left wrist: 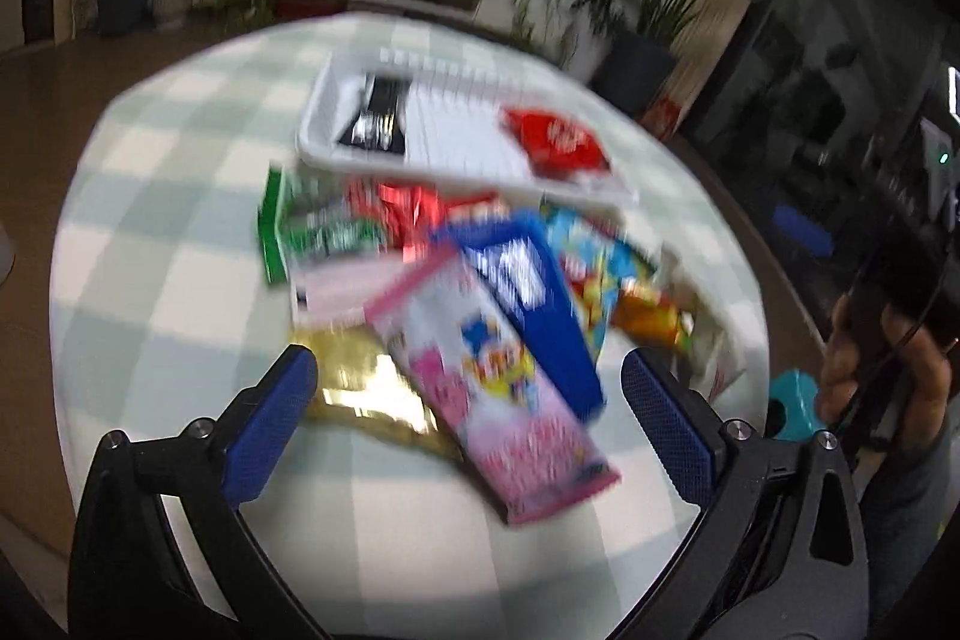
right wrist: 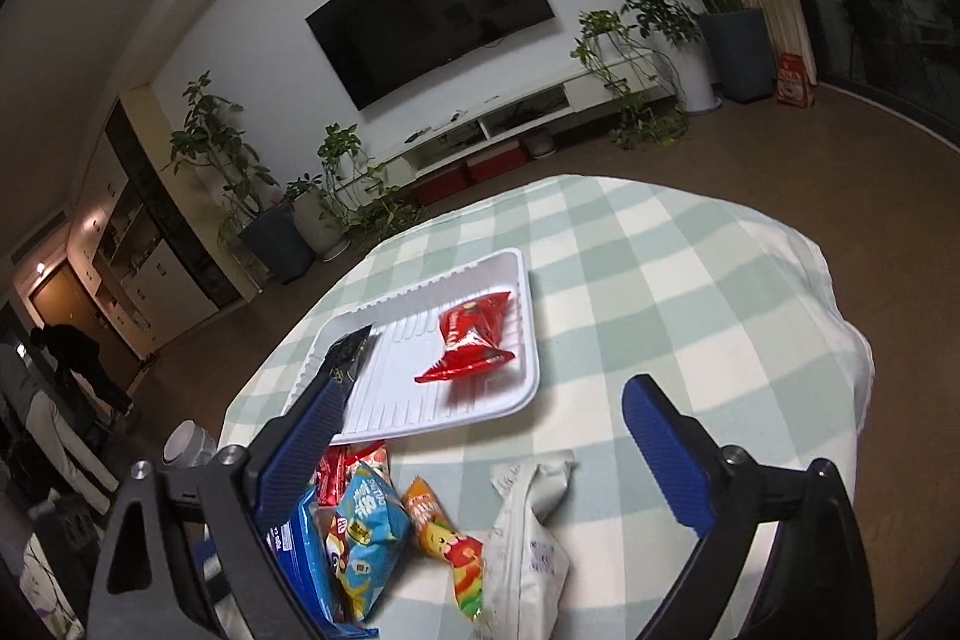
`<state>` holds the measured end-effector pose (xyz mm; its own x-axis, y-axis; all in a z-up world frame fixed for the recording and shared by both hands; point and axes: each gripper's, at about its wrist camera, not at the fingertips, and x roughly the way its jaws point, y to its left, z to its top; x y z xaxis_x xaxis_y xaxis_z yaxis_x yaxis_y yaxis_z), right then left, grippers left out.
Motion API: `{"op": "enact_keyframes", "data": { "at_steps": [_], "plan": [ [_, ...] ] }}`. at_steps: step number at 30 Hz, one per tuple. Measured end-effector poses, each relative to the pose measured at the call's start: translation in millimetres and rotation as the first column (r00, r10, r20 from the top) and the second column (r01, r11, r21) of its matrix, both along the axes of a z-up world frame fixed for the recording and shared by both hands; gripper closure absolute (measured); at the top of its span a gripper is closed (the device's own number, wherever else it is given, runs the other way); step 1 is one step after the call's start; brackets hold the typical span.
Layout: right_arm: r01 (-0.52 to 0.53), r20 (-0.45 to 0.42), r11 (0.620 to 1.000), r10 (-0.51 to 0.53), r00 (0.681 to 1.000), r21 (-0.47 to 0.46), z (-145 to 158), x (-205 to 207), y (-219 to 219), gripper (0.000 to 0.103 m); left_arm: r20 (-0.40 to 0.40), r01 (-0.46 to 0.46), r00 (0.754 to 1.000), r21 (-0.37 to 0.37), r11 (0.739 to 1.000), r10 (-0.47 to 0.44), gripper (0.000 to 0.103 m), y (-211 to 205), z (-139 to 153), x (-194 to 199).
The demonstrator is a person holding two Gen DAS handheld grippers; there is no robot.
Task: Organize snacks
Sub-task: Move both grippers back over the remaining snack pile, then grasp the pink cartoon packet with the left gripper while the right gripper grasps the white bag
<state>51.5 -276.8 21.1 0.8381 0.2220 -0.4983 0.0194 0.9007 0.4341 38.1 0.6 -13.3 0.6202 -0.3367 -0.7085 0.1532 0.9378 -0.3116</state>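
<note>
Checked cloth covers your round table [right wrist: 690,280]; two packets lie in the white tray [right wrist: 384,400], black [right wrist: 348,355] left, red [right wrist: 471,343] right, so most sorting remains. Your left gripper [left wrist: 468,382] spreads wide and empty, the snack pile [left wrist: 468,280] between and beyond its tips. Your right gripper [right wrist: 480,400] gapes empty, tray ahead, loose snacks below.

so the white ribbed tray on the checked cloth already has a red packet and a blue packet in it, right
Not quite. The white ribbed plastic tray on the green-and-white checked tablecloth holds a crinkled red foil packet and a black packet, not a blue one. The right wrist view shows it.
</note>
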Motion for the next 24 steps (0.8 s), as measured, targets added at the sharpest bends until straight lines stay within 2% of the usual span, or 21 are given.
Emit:
{"op": "enact_keyframes", "data": {
  "at_steps": [3,6,9,12,14,15,17,24],
  "plan": [
    [0.002,-0.016,0.999,-0.002,1.0,0.034,-3.1,2.3,-3.4,0.006,-0.076,-0.025,0.997,-0.029,0.999,0.023,0.001,-9.5,-14.3,-11.2],
    [-0.003,-0.016,0.999,0.004,1.0,0.041,-4.7,0.8,-2.9,0.006,-0.074,-0.029,0.997,-0.011,1.0,0.028,0.002,-17.1,-17.5,-14.0],
    [-0.015,-0.017,0.999,0.016,1.0,0.043,-5.3,-0.2,-2.2,0.006,-0.061,-0.055,0.997,-0.032,0.998,0.053,0.003,-14.5,-11.4,-9.4],
    [-0.011,-0.019,0.997,0.013,1.0,0.075,-6.5,-0.2,-8.0,0.006,-0.071,-0.067,0.995,-0.026,0.997,0.065,0.024,-15.3,-8.3,-6.0],
    [-0.006,-0.022,0.996,0.008,1.0,0.093,-6.3,-0.6,-10.8,0.006,-0.09,-0.072,0.994,-0.038,0.997,0.069,0.046,-12.9,-9.4,0.7],
    [-0.006,-0.023,0.995,0.009,1.0,0.102,-6.6,-0.4,-12.0,0.006,-0.104,-0.076,0.992,-0.042,0.996,0.071,0.049,-12.4,-11.7,4.1],
    [-0.009,-0.022,0.994,0.011,1.0,0.107,-5.9,-0.4,-12.5,0.007,-0.117,-0.084,0.99,-0.062,0.995,0.076,0.049,-10.1,-13.8,8.2],
    [-0.02,-0.016,0.995,0.022,1.0,0.096,-3.9,-0.4,-10.8,0.008,-0.144,-0.096,0.986,-0.045,0.994,0.089,0.048,-10.6,-14.7,20.3]
  ]
}}
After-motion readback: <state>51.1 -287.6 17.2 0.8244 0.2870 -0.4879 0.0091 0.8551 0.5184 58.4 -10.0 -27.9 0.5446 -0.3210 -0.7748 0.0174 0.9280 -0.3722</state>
